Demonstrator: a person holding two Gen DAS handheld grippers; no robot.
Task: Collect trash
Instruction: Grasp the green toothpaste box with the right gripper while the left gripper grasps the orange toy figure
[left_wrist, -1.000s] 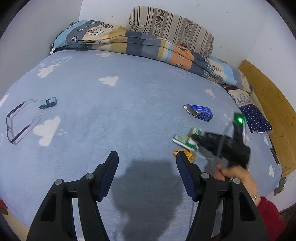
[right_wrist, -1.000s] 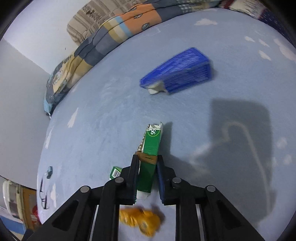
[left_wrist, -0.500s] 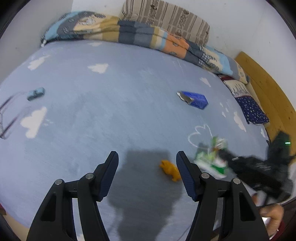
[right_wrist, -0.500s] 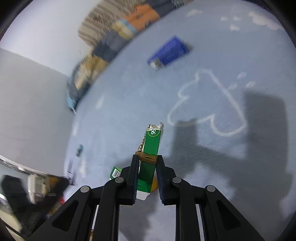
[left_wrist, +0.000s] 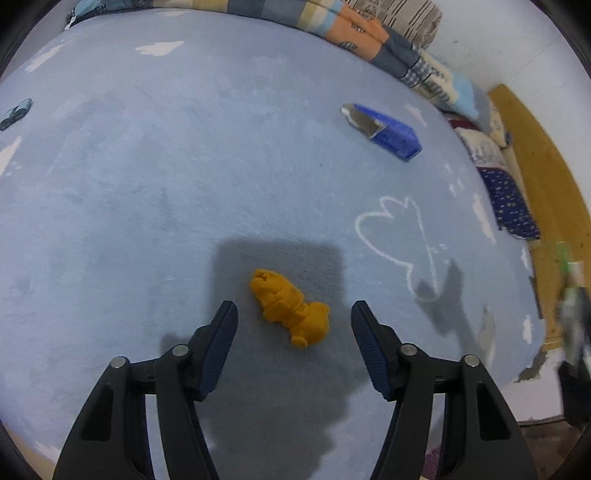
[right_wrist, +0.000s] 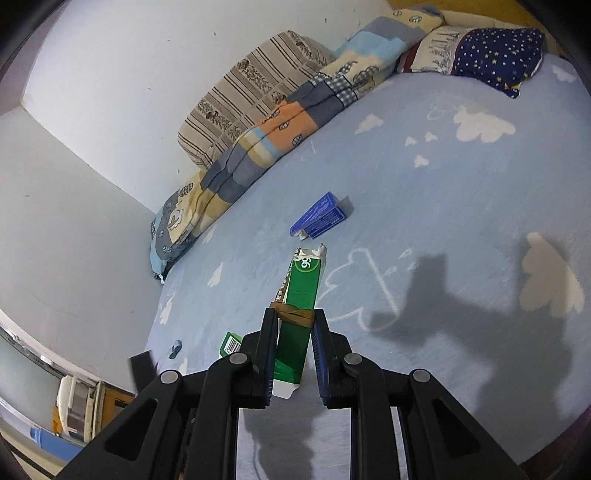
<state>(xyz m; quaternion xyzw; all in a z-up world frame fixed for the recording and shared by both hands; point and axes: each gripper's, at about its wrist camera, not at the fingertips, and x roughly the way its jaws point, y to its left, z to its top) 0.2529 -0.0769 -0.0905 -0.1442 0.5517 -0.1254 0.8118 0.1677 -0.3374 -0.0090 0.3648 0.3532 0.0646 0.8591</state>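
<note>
Left wrist view: the left tongs (left_wrist: 291, 325) hang over the bed (left_wrist: 147, 166), pointing steeply down, with the orange crumpled scrap (left_wrist: 290, 308) lying on the sheet between the 2 fingers but touching neither; the jaws are part-way apart and closing, nothing gripped yet. A blue carton (left_wrist: 388, 134), torn open at 1 end, lies well apart toward the pillows; a small grey-blue object (left_wrist: 16, 110) sits at the far left edge, too small to name. At the right edge the other tool shows only as a blur.

Right wrist view: the right tongs (right_wrist: 295, 332) are narrow and clamped on a green carton (right_wrist: 301, 295) – a long box with a torn white top and a brown band across it, held clear of the bed and sticking forward past the fingertips. The blue carton (right_wrist: 319, 219) lies beyond it on the cloud-print sheet; a second green piece with a barcode (right_wrist: 232, 343) peeks out left of the left finger, and whether it is part of the held carton I cannot tell.

Risks, as I judge them: the scrap lies askew to the closing jaws, so 1 pad may strike first and nudge it aside on the soft sheet; closing too low could pinch the sheet with it; the green carton is gripped near its lower end – a quick swing could lever it loose.
</note>
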